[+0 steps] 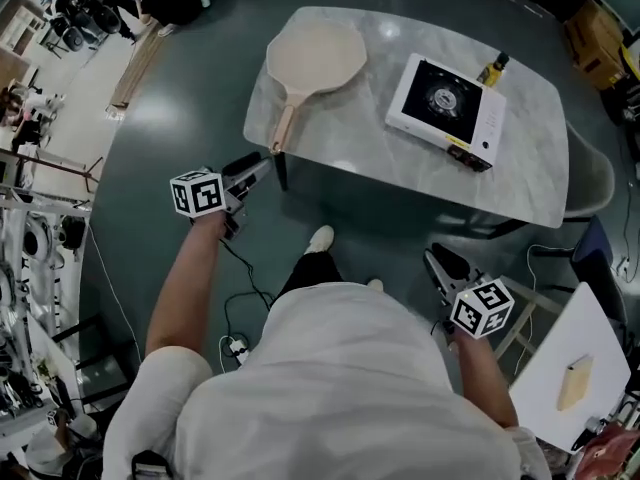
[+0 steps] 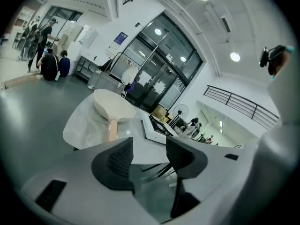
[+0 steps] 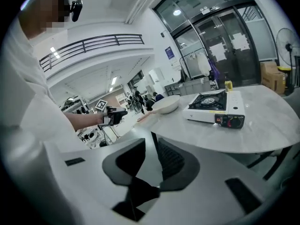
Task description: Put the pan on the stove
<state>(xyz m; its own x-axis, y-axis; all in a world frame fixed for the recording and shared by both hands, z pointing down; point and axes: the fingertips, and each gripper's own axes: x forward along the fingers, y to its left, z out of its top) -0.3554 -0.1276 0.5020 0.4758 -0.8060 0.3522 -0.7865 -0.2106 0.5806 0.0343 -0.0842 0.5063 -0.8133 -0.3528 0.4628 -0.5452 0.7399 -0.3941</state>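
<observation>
From the head view my own torso covers the near floor and most of my right forearm. A small yellow thing (image 1: 493, 69) behind the stove (image 1: 447, 110) is too small for me to identify. In the left gripper view the stove (image 2: 158, 125) is half hidden behind a jaw.

My left arm reaches forward, and the left gripper (image 1: 262, 164) stops just short of the table (image 1: 350, 148) edge, near the pan's handle. My right arm is bent and held low, with the right gripper (image 1: 437, 265) well back from the table.

The left gripper (image 2: 149, 146) has its jaws spread with nothing between them. The right gripper (image 3: 150, 146) shows a narrow gap, also empty.

The pan (image 1: 315, 56) lies flat on the table, beside the stove and apart from it.
</observation>
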